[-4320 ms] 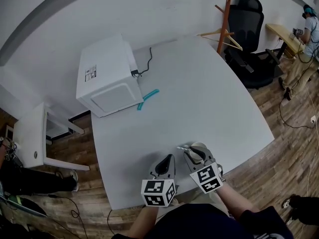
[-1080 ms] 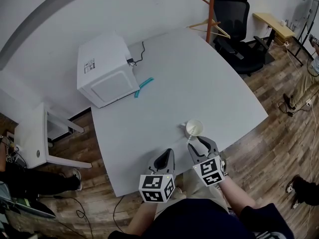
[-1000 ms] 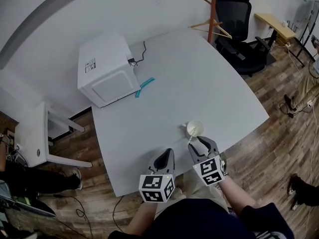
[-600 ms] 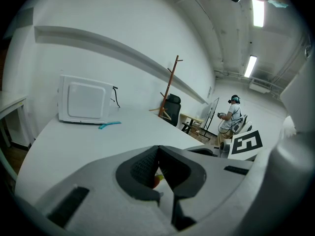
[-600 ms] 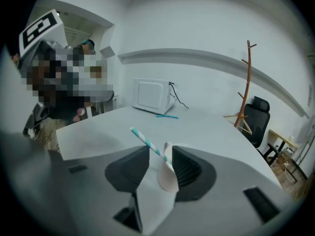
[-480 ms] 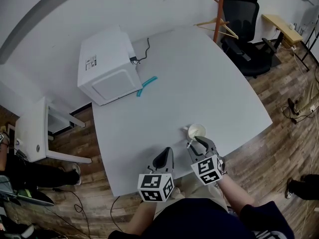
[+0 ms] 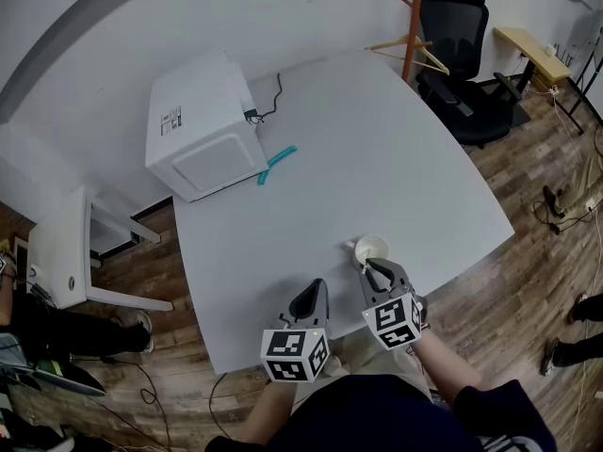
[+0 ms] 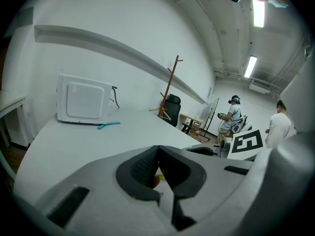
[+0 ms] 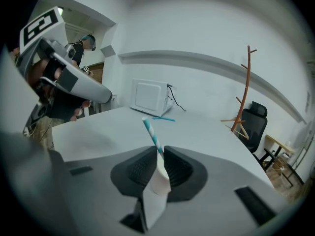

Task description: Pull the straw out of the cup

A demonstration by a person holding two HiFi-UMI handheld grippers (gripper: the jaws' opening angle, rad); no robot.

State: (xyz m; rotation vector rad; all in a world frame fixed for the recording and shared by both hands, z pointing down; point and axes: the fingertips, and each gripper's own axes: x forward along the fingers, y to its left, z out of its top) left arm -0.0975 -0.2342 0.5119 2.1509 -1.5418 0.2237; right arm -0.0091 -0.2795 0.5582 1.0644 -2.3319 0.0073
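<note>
A white paper cup (image 7: 371,249) stands near the front edge of the white table (image 7: 377,158). In the right gripper view the cup (image 9: 158,181) shows through the gap between the jaws, and a teal-and-white striped straw (image 9: 151,132) rises out of it, leaning left. My right gripper (image 9: 157,150) is closing on the straw. The straw lies against the right pad, and a sliver of gap remains at the left pad. In the head view this gripper (image 7: 375,269) sits just in front of the cup. My left gripper (image 7: 314,299) is shut and empty, left of the cup, its pads meeting (image 8: 158,151).
A white microwave (image 7: 203,139) sits at the table's far left corner with a teal object (image 7: 275,162) beside it. A wooden coat rack (image 7: 413,22) and a black office chair (image 7: 471,64) stand beyond the table. A white side table (image 7: 61,252) stands at left. People stand in the background (image 8: 231,119).
The right gripper's jaws, wide apart a second ago, have narrowed around the straw. Cup and left gripper have stayed where they were.
</note>
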